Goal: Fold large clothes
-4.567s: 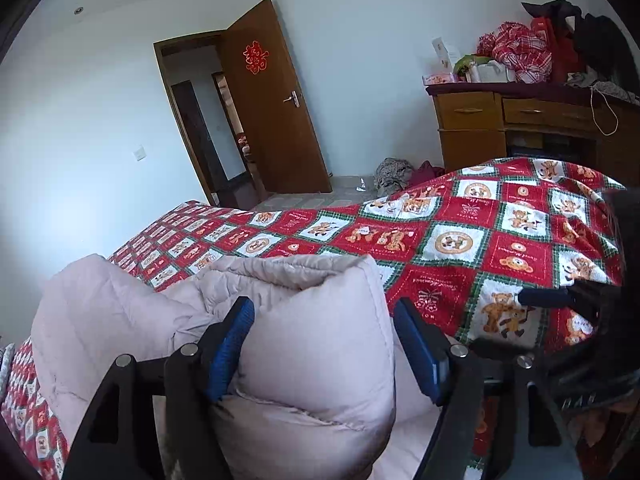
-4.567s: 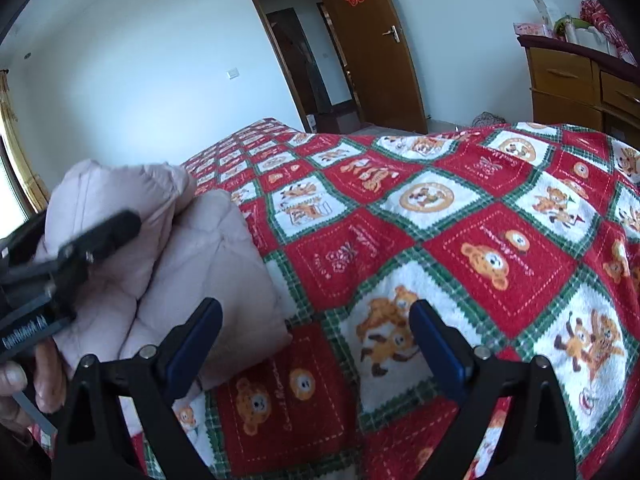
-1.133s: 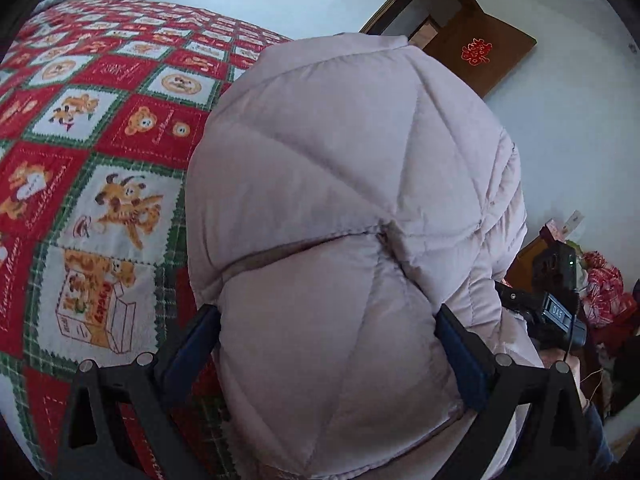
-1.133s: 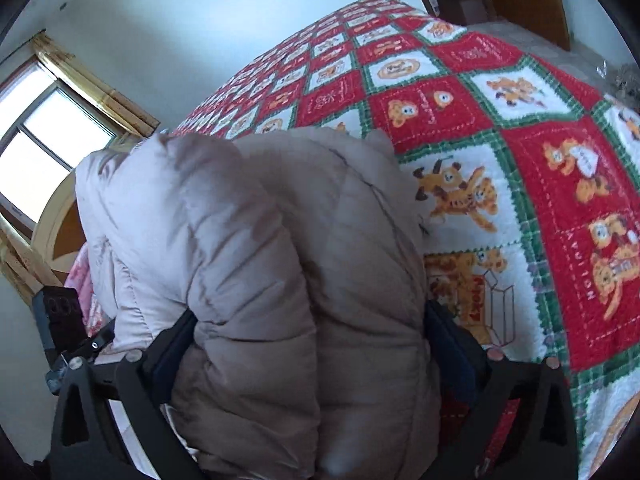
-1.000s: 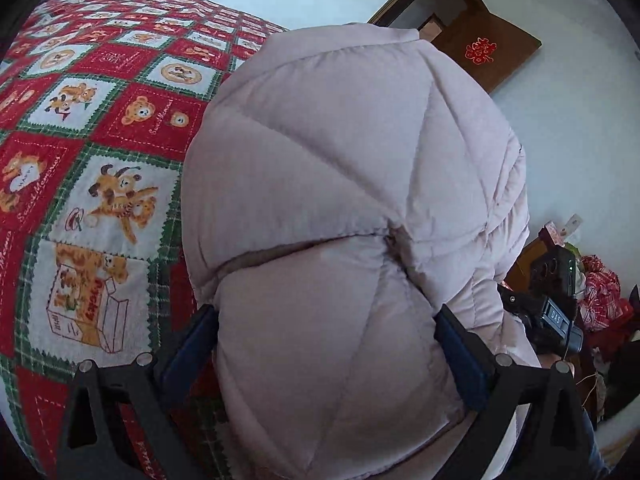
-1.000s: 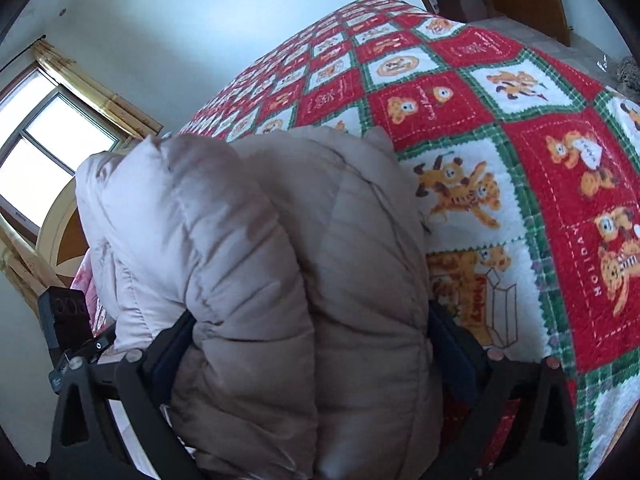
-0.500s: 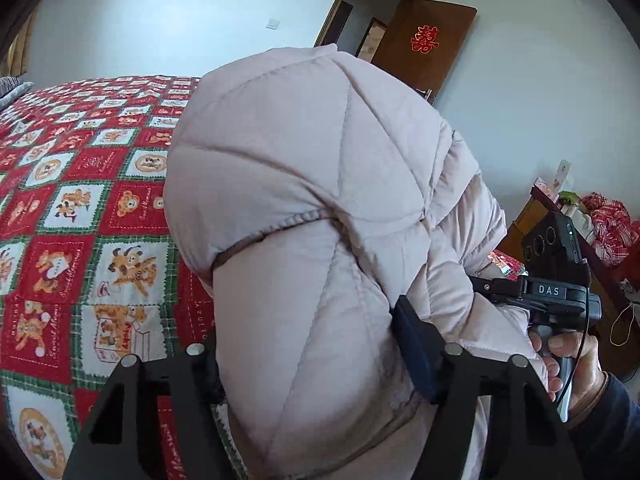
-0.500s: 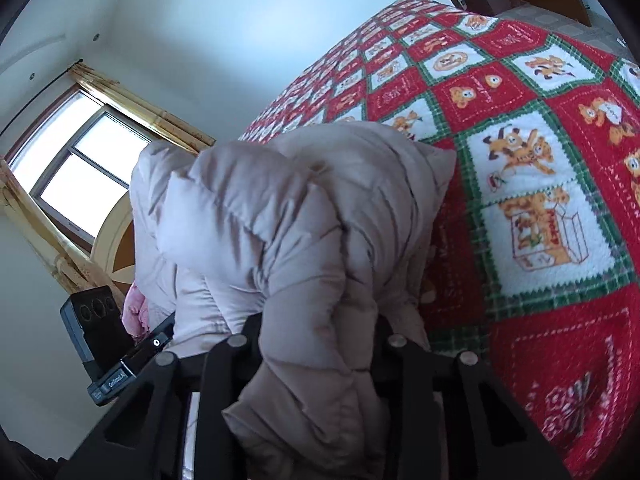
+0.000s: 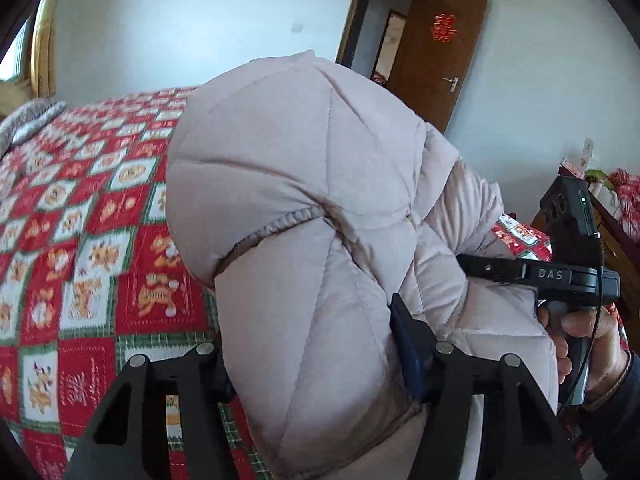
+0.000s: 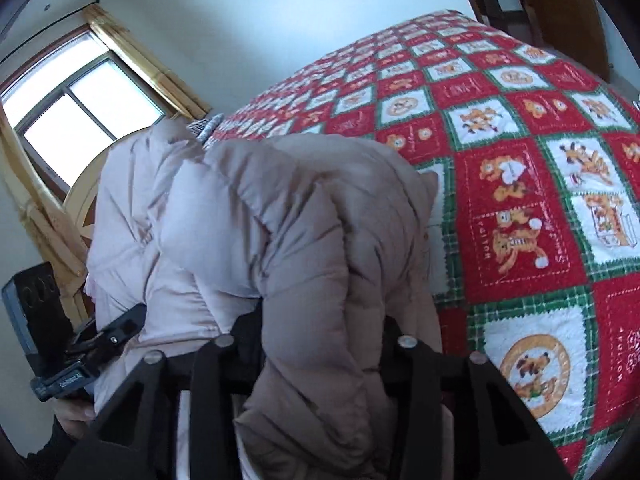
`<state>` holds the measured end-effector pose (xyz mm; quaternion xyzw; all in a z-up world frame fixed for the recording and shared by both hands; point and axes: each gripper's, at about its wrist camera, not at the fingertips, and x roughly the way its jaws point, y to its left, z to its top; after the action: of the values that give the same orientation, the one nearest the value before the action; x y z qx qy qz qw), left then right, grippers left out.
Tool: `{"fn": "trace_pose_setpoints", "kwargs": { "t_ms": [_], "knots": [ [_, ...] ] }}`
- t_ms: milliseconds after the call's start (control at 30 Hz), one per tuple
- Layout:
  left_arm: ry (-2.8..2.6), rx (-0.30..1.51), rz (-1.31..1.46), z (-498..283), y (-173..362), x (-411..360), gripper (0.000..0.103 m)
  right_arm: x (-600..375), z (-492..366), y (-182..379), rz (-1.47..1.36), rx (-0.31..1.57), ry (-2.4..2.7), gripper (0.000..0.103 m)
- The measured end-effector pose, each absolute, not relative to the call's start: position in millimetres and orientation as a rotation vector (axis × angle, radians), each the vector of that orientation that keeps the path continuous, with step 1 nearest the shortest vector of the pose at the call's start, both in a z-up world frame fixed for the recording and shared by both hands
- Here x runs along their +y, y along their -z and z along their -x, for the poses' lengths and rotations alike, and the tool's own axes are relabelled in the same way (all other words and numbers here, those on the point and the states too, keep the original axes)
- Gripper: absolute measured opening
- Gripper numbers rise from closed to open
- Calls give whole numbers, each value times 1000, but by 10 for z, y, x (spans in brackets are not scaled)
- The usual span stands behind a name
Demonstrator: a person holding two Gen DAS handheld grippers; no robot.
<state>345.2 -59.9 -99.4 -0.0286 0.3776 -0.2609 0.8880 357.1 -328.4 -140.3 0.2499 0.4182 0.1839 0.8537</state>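
A bed spread with a red, green and white patchwork quilt is seen under white walls. A pale pink quilted down jacket is held bunched above its near edge. The left gripper is clamped on a thick fold. The right gripper's jaws are easing apart, padding still pressed between them. Much bare quilt is left beyond the jacket.

Daylit room, fisheye-bent at the edges

Cool daylight is admitted by the window, which is blown out; the bedspread is smeared by motion blur; corners are vignetted black.
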Motion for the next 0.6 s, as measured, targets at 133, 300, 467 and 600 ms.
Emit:
{"fn": "trace_pose_setpoints", "kwargs": {
  "t_ms": [133,300,467,600],
  "knots": [
    [560,794,149,-3494,1160,-431,75,-3329,-3630,1446,-431,870,-294,99],
    [537,790,155,-3562,1279,-391,99,-3572,-3849,1718,-573,968,-460,99],
    [554,817,224,-3622,1356,-379,102,-3619,-4036,1927,-657,982,-619,85],
    [572,787,154,-3537,1225,-509,95,-3516,-4055,2000,-793,973,-769,52]
  ]
}}
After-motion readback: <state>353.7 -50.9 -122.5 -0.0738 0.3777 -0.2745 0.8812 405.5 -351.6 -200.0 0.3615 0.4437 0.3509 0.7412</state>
